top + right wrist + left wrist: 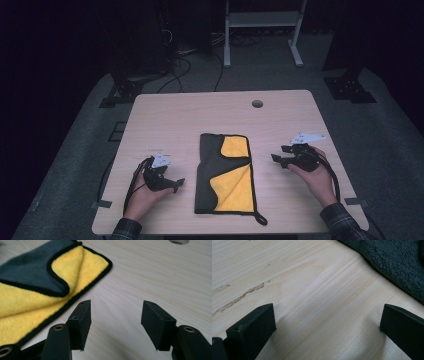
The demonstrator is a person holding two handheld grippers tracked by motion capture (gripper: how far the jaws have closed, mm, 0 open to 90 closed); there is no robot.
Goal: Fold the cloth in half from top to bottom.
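**Cloth folded, both grippers off it**

My table [165, 107] carries the yellow-and-grey cloth [227, 175] at centre, folded narrow, apparently finished or awaiting another fold. My left gripper [176, 184] and right gripper [276, 159] flank it, released, holding nothing.

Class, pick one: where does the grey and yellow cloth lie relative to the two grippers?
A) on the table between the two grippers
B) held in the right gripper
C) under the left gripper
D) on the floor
A: the cloth lies flat on the table, with the left gripper and right gripper open on either side, apart from it.
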